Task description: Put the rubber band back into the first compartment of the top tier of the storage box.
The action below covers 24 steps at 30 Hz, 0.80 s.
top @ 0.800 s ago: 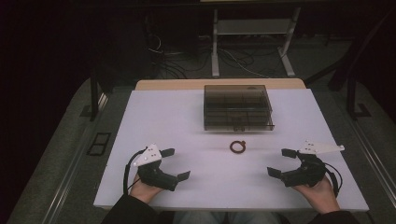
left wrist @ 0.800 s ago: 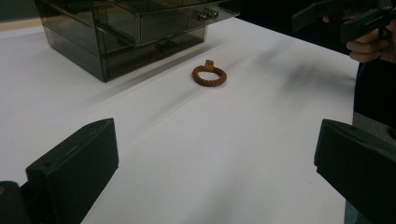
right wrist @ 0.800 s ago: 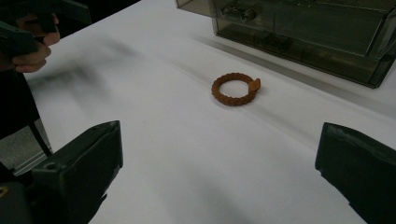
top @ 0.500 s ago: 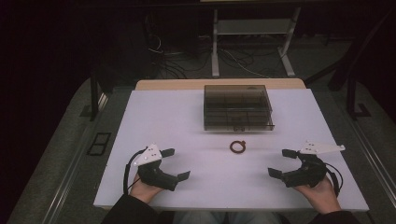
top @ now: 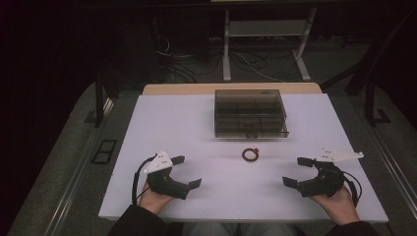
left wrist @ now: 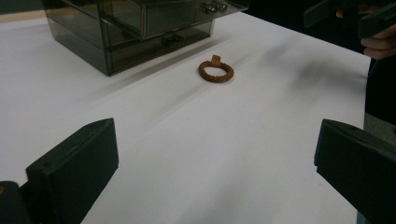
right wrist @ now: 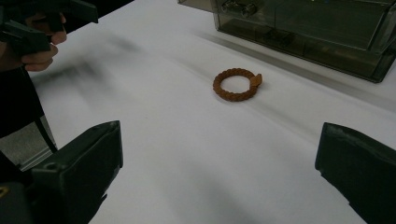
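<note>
A small brown braided ring [top: 251, 154] lies flat on the white table [top: 196, 128], just in front of a smoky clear drawer box [top: 251, 113]. The ring [left wrist: 215, 71] sits ahead of the left gripper's jaws, and the ring [right wrist: 236, 84] also lies ahead of the right gripper's jaws. My left gripper [top: 186, 171] rests near the table's front left, open and empty. My right gripper [top: 296, 171] rests at the front right, open with nothing between its jaws. Both point inward toward the ring, well short of it.
The drawer box [left wrist: 135, 28] has small metal pulls on its drawer fronts. Beyond the table's far edge stand a metal stand [top: 268, 37] and tangled cables [top: 182, 64] on a dark floor. A hand [right wrist: 37, 51] with the other gripper appears far off.
The right gripper has shifted very slightly; the ring, the box and the left gripper have stayed where they were.
</note>
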{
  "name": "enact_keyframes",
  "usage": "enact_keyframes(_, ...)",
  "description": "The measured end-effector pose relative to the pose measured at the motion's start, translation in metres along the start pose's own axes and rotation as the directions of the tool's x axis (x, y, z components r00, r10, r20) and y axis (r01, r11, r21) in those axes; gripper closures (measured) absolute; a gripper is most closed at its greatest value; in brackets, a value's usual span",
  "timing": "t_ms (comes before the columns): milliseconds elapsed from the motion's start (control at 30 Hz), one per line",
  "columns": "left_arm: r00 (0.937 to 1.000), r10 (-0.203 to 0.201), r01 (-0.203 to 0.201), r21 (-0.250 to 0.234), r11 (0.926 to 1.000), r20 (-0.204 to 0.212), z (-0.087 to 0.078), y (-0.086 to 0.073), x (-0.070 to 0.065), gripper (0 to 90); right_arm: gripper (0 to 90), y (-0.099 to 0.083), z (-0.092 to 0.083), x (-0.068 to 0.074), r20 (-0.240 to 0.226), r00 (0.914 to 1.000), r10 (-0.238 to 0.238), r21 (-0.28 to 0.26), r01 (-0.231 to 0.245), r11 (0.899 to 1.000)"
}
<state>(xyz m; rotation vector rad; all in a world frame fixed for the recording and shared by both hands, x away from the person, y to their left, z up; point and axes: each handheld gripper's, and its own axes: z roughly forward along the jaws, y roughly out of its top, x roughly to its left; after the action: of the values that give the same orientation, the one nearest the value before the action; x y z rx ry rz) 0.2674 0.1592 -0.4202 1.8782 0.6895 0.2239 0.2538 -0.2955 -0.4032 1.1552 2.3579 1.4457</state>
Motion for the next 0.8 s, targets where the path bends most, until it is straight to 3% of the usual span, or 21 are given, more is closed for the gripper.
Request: enact_keyframes(800,1.0,-0.005,0.005,0.008,1.0,0.0,0.0,-0.001,0.001,0.0,0.6,0.016,-0.001,-0.001,-0.019,0.9993,-0.031,0.08,0.032,0.996)
